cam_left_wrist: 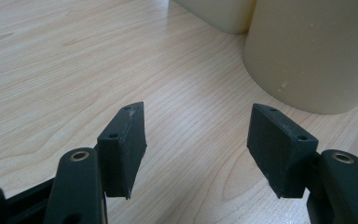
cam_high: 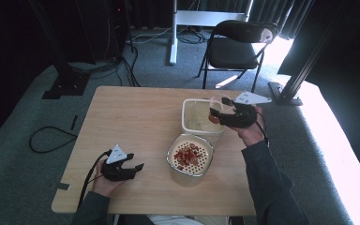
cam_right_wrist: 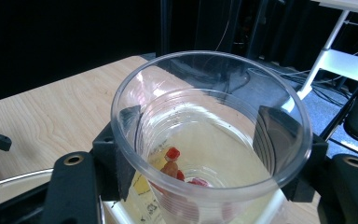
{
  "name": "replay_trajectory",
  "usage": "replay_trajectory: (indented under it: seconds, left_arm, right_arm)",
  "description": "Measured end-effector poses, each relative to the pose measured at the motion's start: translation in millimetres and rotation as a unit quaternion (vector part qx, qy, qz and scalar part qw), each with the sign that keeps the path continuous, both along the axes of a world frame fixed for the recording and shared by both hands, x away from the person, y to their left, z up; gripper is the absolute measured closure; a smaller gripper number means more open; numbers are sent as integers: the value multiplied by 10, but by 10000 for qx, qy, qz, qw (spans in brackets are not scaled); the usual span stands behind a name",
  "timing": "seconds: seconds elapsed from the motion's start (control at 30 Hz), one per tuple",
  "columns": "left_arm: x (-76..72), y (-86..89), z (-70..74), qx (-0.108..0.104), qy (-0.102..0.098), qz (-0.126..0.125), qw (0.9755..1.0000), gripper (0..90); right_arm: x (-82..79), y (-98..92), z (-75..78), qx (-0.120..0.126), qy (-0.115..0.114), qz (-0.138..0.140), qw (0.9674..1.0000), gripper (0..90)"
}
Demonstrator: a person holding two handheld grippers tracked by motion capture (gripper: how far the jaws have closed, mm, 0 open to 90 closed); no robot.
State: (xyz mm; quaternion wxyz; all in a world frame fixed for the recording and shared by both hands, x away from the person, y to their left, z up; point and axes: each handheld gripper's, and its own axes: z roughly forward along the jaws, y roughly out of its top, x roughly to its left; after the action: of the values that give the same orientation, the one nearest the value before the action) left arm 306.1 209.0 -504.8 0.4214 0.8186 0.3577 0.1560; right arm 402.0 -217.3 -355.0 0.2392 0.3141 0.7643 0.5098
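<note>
Right gripper point(cam_high: 218, 112) is seen right of centre in the high view, held above the square cream container point(cam_high: 198, 123). Its jaws are clamped on a clear plastic cup point(cam_right_wrist: 209, 140); in the right gripper view the cup wall is squeezed between both black pads, one at each side of the frame. A few red pieces point(cam_right_wrist: 172, 154) are left at the cup bottom, with some pale liquid around them. In the high view the cup point(cam_high: 214, 108) is seen just over the right part of the square container's opening.

Left gripper point(cam_high: 132, 168) is placed at lower left of the high view, resting on the tabletop point(cam_high: 131, 117), well apart from the cup. Its jaws are held apart, nothing between them; in the left gripper view bare wood is seen in the gap.

A round cream container point(cam_high: 190, 159) with a perforated insert is located at centre bottom of the high view, just below the square one and near it. Red pieces point(cam_high: 187, 154) are piled on the insert. The same round container point(cam_left_wrist: 317, 51) is seen at upper right of the left gripper view, with the square one point(cam_left_wrist: 219, 14) behind it at the top edge.

A black folding chair point(cam_high: 236, 47) is seen on the floor beyond the tabletop, at upper centre-right.
</note>
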Motion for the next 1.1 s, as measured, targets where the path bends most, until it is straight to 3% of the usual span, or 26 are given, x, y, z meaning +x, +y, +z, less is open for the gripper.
replay_trajectory:
  seconds: [0.13,0.63,1.1]
  left_arm:
    - [1,-5,-4,4,11,-7,10000,381]
    - [-1,8,-12,-6,24,-13,10000,380]
    - [-3,9,-11,4,22,-11,10000,380]
  right_arm:
    - [52,60,-29,-81,28,-50,10000,322]
    - [291,159,-150,5,317,-164,9994,305]
    - [355,159,-181,131,411,-201,9989,296]
